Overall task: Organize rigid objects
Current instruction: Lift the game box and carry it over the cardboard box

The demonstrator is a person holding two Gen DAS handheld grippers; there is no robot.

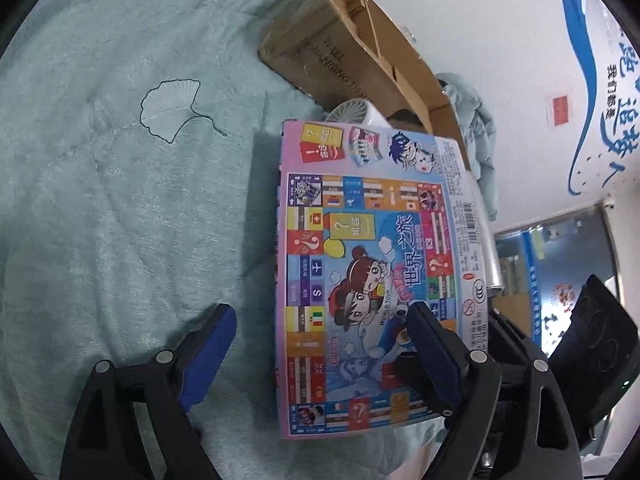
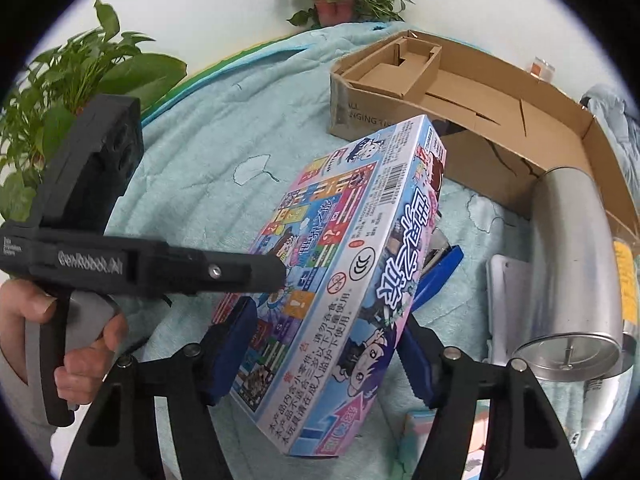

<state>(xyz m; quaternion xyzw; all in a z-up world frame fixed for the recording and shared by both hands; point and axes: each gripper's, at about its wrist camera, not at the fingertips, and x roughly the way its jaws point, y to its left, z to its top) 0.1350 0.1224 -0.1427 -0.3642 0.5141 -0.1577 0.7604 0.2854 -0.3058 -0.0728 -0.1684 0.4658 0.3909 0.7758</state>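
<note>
Your right gripper (image 2: 320, 354) clamps the board game box (image 2: 340, 280) across its thin sides, lifted and tilted over the blanket (image 2: 192, 148) — its long axis points away toward the cardboard box (image 2: 500, 112). Your left gripper (image 1: 320, 352) stands released, one finger over the box face. Only the right view shows the pads (image 2: 230, 356) pressing — and the metal cylinder (image 2: 572, 260) beside.

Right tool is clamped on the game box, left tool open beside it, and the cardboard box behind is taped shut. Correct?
Not quite: the cardboard box is open at the top, its inside showing in the right wrist view. The rest holds: the right tool is clamped on the game box, and the left tool is open beside it.
</note>
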